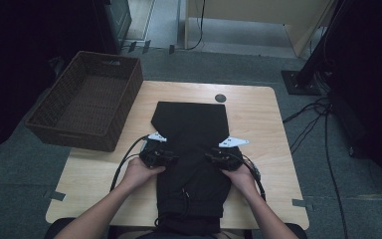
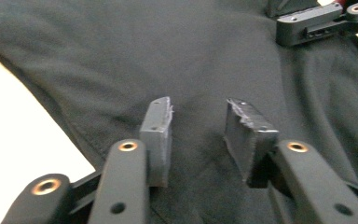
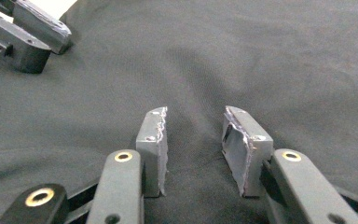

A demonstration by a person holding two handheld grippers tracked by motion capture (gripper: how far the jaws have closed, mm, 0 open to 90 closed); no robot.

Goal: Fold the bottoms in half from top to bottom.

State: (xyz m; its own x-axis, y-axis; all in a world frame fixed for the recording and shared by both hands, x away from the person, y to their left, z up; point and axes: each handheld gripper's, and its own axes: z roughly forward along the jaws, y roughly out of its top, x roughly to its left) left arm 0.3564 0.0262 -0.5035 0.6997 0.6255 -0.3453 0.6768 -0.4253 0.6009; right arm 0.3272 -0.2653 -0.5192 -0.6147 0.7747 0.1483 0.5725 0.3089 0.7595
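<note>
A black garment (image 1: 191, 132) lies flat down the middle of the wooden table (image 1: 261, 119), its drawstring waist toward the near edge. My left gripper (image 1: 170, 159) rests at the garment's left edge, pointing inward. My right gripper (image 1: 213, 158) is at the right edge, facing it. In the left gripper view the jaws (image 2: 199, 105) stand open just over the cloth (image 2: 168, 51), with nothing between them. The right gripper view shows the same: open jaws (image 3: 193, 112) over dark fabric (image 3: 261, 56). Each view catches the other gripper (image 2: 310, 21) (image 3: 23, 35) farther off.
A brown wicker basket (image 1: 74, 135) stands at the table's far left corner, overhanging the edge. A small dark round cap (image 1: 220, 98) sits in the tabletop beyond the garment. Cables (image 1: 313, 117) and a stand base (image 1: 298, 82) lie on the floor to the right.
</note>
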